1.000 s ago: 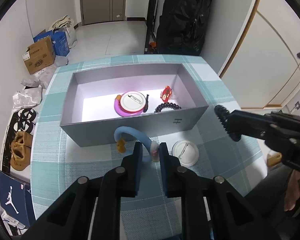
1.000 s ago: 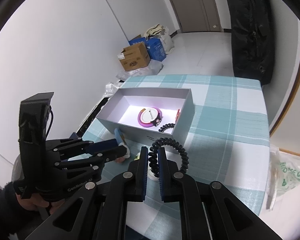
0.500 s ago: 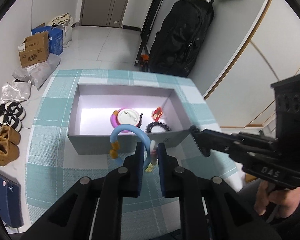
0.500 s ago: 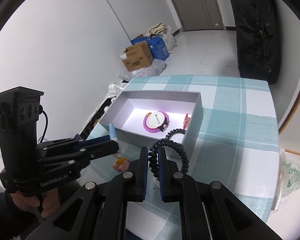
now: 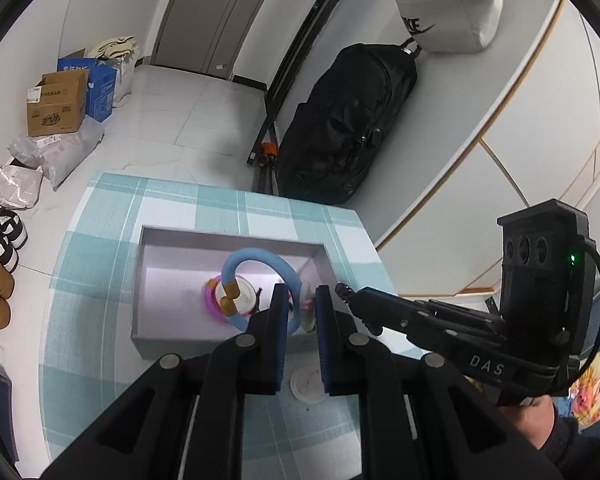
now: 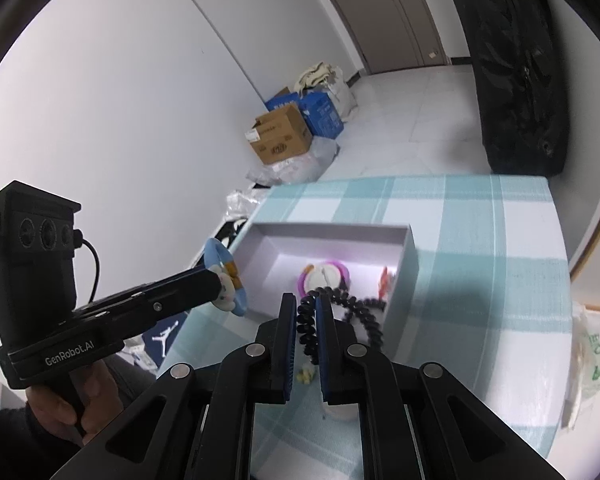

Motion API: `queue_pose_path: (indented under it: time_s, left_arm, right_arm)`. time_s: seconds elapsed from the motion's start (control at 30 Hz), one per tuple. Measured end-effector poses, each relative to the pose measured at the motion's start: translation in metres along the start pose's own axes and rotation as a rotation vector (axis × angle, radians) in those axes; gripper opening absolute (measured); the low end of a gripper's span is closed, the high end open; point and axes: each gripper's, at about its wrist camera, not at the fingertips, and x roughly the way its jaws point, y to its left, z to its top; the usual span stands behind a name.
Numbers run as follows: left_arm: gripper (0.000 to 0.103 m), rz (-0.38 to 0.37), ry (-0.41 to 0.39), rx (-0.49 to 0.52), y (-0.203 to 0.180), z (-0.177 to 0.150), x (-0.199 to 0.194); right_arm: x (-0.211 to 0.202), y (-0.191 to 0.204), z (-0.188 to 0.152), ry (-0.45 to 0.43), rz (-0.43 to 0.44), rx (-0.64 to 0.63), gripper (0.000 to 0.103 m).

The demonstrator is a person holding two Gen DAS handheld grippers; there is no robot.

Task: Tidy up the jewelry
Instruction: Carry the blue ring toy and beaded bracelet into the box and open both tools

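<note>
The landmark is the grey box (image 5: 236, 240), an open rectangular tray with a pale, brightly lit floor, standing on the teal-and-white checked tablecloth (image 5: 100, 300).

Left gripper (image 5: 301, 304): its fingers are pressed onto the blue ring (image 5: 260, 258), a thick, soft-looking hoop with a tan-orange charm near one end. The ring is held in the air above the box interior, over the round pieces lying inside.

Right gripper (image 6: 307, 316): its fingers pinch the black coil band (image 6: 340, 308), a spiral-wound loop. The band hangs just at the near wall of the box, its free part reaching over the rim.

Inside the box, a purple ring (image 6: 324, 276) surrounds a white round badge (image 6: 325, 277), and a small red trinket (image 6: 385, 278) lies against the right-hand wall.

View differences:
- The left wrist view shows a second white badge (image 5: 309, 382) on the cloth in front of the box, and a black bag (image 5: 340, 128) against the wall beyond it. The coil band is hidden there behind the right gripper's own body.
- The right wrist view shows the blue ring edge-on, with a pale charm at the left gripper's fingertips, and a small yellow piece (image 6: 306, 374) on the cloth in front of the box.
- Both views show a cardboard carton (image 6: 280, 140) on the floor beyond the box.
</note>
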Motion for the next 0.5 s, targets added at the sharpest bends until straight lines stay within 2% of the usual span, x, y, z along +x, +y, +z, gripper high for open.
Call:
queue_pose_path:
  time_s: [0.2,0.5]
  left_arm:
    - [0.009,-0.002,0.006,-0.013,0.004,0.008,0.011]
    - [0.009,0.014,0.063,-0.079,0.019,0.016,0.033]
  right_arm:
    - [0.014,-0.004,0.011,0.003,0.040,0.032,0.009]
    - [0.030,-0.016,0.025,-0.002,0.097,0.107,0.009]
